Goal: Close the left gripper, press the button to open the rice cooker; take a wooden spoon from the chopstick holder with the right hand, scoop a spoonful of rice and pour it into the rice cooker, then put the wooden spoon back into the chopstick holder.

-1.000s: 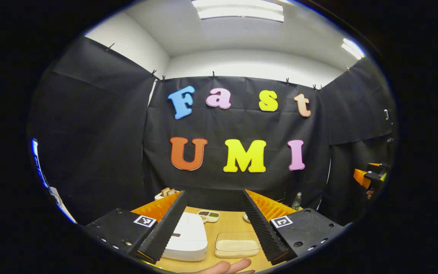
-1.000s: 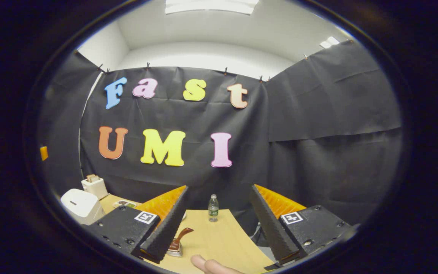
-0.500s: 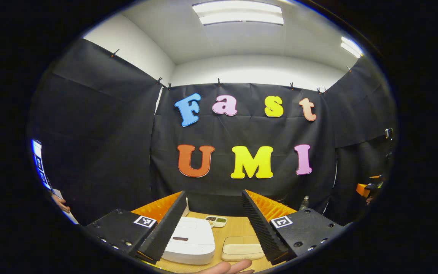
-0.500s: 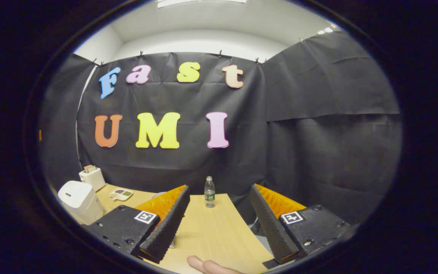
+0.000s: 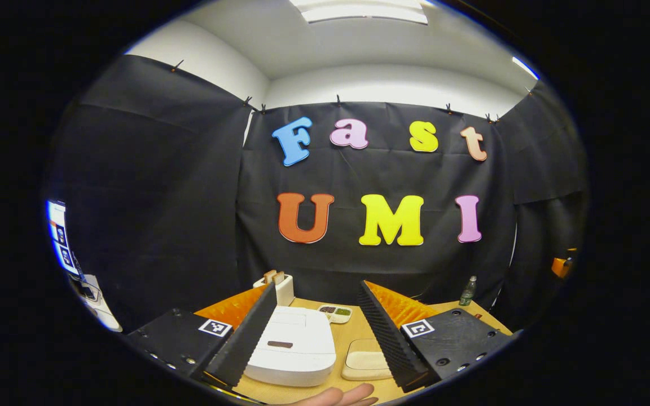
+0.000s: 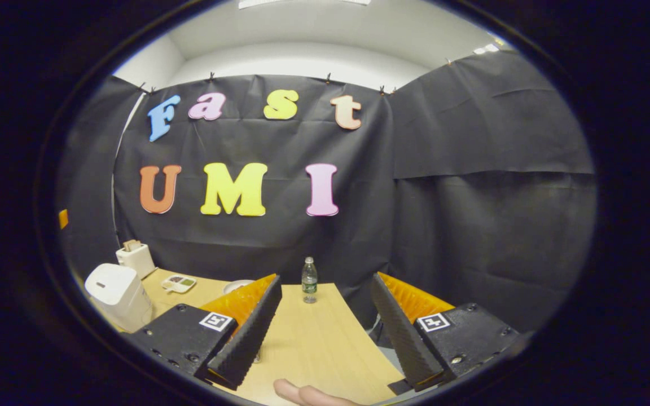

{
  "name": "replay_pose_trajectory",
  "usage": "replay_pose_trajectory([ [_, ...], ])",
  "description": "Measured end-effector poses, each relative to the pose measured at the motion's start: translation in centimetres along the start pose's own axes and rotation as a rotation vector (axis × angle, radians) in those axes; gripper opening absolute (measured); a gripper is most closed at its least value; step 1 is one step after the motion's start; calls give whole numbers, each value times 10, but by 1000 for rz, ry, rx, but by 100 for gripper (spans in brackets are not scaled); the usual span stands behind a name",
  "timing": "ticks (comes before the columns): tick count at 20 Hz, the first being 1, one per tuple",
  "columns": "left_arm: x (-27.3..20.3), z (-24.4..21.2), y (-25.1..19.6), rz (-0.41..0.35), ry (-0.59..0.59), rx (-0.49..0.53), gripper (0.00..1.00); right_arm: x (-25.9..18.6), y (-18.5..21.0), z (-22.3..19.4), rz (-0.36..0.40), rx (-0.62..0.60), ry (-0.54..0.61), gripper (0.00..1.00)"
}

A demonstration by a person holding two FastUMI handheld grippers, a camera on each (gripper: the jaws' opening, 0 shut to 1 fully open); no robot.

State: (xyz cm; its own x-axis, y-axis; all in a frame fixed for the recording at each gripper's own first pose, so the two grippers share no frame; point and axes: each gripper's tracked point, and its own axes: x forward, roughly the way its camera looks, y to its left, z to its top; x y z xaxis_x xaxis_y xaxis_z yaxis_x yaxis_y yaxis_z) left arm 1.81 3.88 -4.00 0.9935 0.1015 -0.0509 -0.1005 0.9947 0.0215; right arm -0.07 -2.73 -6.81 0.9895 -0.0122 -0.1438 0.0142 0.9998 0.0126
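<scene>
1. So, left gripper view first: my left gripper (image 5: 316,330) hangs above the near edge of the surface (image 5: 353,332) with its fingers spread wide and nothing between them. The white rice cooker (image 5: 294,349) sits right below and ahead, lid down, with the dark button (image 5: 280,344) on top facing me. I'd guess I'm lined up here so I can pinch shut and poke that button. The chopstick holder (image 5: 281,285) stands just behind the cooker, wooden handles poking out, and the shallow rice tray (image 5: 365,361) lies just right of the cooker.

2. Right gripper view: my right gripper (image 6: 325,332) is also wide open and empty, parked over bare wood. Cooker (image 6: 119,293) and holder (image 6: 136,258) are well off to my left. Probably just waiting its turn for the spoon. A water bottle (image 6: 309,280) stands at the far edge.
</scene>
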Motion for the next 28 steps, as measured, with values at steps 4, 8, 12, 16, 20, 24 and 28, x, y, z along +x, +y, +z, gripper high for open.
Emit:
replay_pose_trajectory([
  [4,-4,-9,11,-7,19,-2,94,-6,5,-9,17,20,13,100],
  [8,-7,-16,31,1,33,-1,94,-14,14,-8,36,29,-10,100],
  [12,4,-48,50,4,117,7,93,-18,34,-20,71,20,-6,100],
  [16,23,-76,56,-48,177,50,28,-17,46,-28,87,20,5,100],
  [20,35,-99,58,-61,241,54,1,-13,55,-35,83,-11,5,100],
  [24,50,-120,51,-83,288,92,2,-8,69,-51,104,-38,27,100],
  [28,68,-143,49,-71,351,97,0,-2,81,-63,126,-32,59,100],
])
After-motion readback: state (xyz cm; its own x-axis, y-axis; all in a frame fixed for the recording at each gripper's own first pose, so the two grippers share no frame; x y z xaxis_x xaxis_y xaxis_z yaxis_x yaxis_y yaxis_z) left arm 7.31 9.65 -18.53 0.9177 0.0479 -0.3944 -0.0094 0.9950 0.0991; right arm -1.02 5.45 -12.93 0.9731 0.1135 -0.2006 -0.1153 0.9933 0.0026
